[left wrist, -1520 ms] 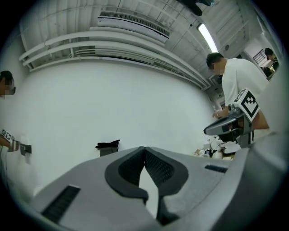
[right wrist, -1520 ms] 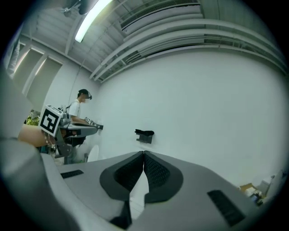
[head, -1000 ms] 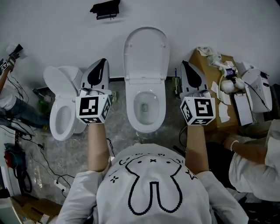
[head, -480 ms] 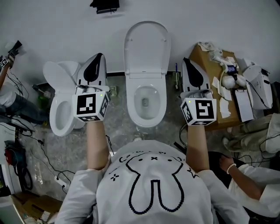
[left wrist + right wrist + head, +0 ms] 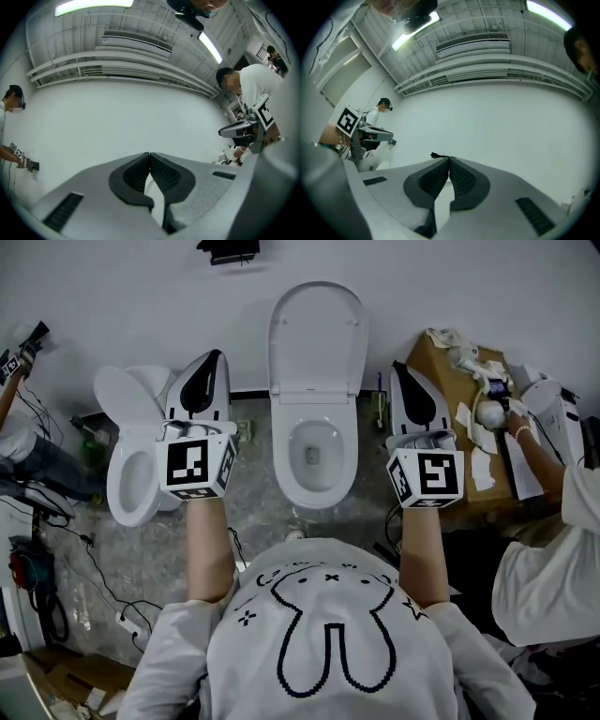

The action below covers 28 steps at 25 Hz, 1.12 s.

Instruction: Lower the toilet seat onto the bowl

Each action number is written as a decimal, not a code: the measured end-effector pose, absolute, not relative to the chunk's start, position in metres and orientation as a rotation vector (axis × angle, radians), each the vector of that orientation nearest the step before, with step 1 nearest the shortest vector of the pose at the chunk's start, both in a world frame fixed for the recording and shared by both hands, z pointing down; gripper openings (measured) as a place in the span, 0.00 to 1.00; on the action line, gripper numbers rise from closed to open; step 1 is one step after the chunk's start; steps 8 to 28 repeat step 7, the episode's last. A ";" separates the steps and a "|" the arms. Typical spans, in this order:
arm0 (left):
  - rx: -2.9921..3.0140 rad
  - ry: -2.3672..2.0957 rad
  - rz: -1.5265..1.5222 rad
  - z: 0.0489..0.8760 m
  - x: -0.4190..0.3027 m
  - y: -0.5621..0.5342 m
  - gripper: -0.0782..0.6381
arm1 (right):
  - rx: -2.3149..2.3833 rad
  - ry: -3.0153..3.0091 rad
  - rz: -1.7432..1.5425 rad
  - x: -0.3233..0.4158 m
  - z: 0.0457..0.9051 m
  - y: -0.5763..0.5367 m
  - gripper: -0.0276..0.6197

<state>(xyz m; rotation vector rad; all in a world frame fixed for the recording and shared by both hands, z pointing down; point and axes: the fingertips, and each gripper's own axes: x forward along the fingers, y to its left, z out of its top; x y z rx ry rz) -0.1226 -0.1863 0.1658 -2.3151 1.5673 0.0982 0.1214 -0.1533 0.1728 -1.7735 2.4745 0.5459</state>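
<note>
In the head view, the white toilet [image 5: 316, 451] stands against the wall in the middle, its seat and lid [image 5: 317, 334] raised upright over the open bowl. My left gripper [image 5: 214, 360] hovers left of the bowl and my right gripper [image 5: 397, 369] hovers right of it; both are apart from the toilet and point at the wall. The left gripper view shows my left gripper [image 5: 149, 154] shut with nothing between the pads. In the right gripper view my right gripper [image 5: 449, 158] is likewise shut and empty. Both gripper views face bare white wall, and the toilet is hidden in them.
A second toilet [image 5: 131, 479] with its lid up stands at the left. A cardboard box [image 5: 441, 381] with clutter sits at the right, and a person [image 5: 553, 559] reaches onto it. Cables [image 5: 84, 559] lie on the floor at the left. A black device [image 5: 228, 247] hangs on the wall.
The person at the right has risen and reached a hand up onto the box. Both grippers stay about where they were, still shut. The toilet sits slightly higher in the head view.
</note>
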 end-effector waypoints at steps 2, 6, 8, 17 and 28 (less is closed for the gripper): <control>-2.312 1.565 0.095 0.166 -0.122 -0.184 0.12 | -1.775 2.470 0.547 0.121 0.173 -0.152 0.09; -2.306 1.571 0.091 0.166 -0.126 -0.178 0.12 | -1.766 2.470 0.554 0.118 0.171 -0.147 0.09; -2.305 1.574 0.091 0.166 -0.127 -0.177 0.12 | -1.764 2.471 0.557 0.118 0.171 -0.146 0.09; -2.305 1.574 0.091 0.166 -0.127 -0.177 0.12 | -1.764 2.471 0.557 0.118 0.171 -0.146 0.09; -2.305 1.574 0.091 0.166 -0.127 -0.177 0.12 | -1.764 2.471 0.557 0.118 0.171 -0.146 0.09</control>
